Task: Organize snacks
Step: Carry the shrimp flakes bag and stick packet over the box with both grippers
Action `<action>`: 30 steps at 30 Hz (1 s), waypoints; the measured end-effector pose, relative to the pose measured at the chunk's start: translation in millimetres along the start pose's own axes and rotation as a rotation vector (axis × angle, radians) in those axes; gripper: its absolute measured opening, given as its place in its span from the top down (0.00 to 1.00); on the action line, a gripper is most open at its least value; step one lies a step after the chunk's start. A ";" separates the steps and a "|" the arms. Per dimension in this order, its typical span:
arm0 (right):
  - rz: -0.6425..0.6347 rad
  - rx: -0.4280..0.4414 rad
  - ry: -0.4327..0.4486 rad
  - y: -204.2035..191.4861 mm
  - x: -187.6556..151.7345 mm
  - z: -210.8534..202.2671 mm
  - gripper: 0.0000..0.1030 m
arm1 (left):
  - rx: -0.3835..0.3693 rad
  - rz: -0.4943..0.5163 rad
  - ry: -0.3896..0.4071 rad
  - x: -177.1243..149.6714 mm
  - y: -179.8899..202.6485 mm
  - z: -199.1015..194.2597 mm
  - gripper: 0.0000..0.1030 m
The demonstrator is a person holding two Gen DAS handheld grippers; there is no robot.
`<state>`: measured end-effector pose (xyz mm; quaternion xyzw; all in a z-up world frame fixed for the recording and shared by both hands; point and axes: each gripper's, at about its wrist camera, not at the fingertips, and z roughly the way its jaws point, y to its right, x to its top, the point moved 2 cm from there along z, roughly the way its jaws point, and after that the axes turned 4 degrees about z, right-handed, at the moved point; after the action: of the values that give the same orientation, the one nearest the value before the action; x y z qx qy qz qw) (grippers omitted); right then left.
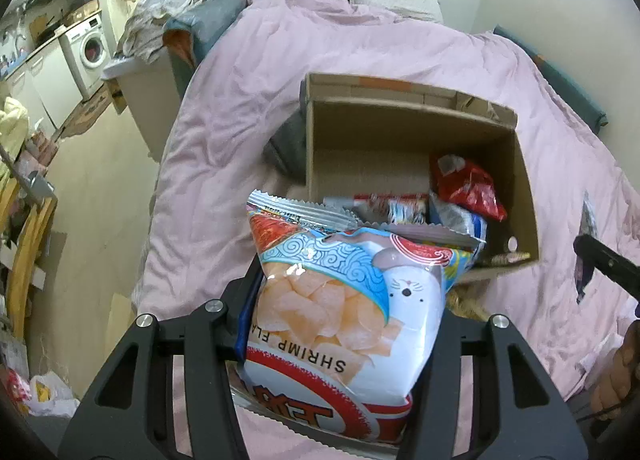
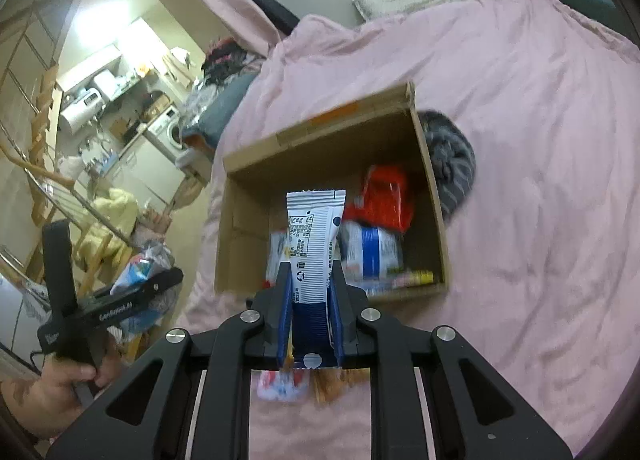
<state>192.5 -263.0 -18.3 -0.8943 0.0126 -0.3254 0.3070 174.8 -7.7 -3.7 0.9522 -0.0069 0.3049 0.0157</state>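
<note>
Left gripper [image 1: 344, 324] clamped on puffy shrimp-flavour chip bag [image 1: 340, 312], held just short of the open brown cardboard box [image 1: 400, 128] on pink quilt [image 1: 240, 100]. Right gripper [image 2: 310, 288] clamped on narrow white-and-blue striped snack packet [image 2: 314, 244], over the box's near edge. Red packet [image 2: 384, 196] lies inside.

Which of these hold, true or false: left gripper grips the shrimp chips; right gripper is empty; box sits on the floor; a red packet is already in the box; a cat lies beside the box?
1. The left gripper grips the shrimp chips bag. True.
2. The right gripper is empty. False: it is shut on a white and blue snack packet.
3. The cardboard box sits on the floor. False: it rests on the pink bedcover.
4. A red packet is already in the box. True.
5. A grey striped cat lies beside the box. True.
</note>
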 end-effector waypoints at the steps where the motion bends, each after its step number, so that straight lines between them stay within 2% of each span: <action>1: 0.005 0.000 0.008 0.5 3.6 2.1 0.83 | -0.001 0.002 0.007 6.0 2.0 1.1 0.53; 8: -0.015 -0.024 0.019 2.0 24.8 26.4 0.83 | -0.001 0.033 0.037 33.2 16.6 14.4 0.53; 13: 0.005 -0.048 -0.023 17.0 31.4 51.2 0.83 | -0.012 0.033 0.046 45.7 23.3 32.0 0.53; 17: 0.019 -0.040 -0.042 18.7 33.2 63.3 0.83 | -0.021 0.031 0.049 47.0 24.7 45.4 0.53; 20: 0.008 -0.041 -0.058 15.0 33.0 72.7 0.83 | -0.057 0.035 0.049 43.6 25.7 58.6 0.53; 23: -0.001 -0.075 -0.083 14.0 29.2 83.8 0.83 | -0.049 0.047 0.056 41.5 28.1 70.0 0.53; 27: 0.028 -0.124 -0.100 21.5 25.3 89.5 0.83 | -0.111 0.017 0.008 40.0 32.2 81.7 0.52; 30: 0.035 -0.149 -0.101 26.6 25.7 87.6 0.83 | -0.089 0.033 0.002 38.5 35.2 84.1 0.52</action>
<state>269.1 -242.9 -71.0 -0.9296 0.0369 -0.2725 0.2454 254.1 -45.9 -48.8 0.9501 -0.0359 0.3053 0.0529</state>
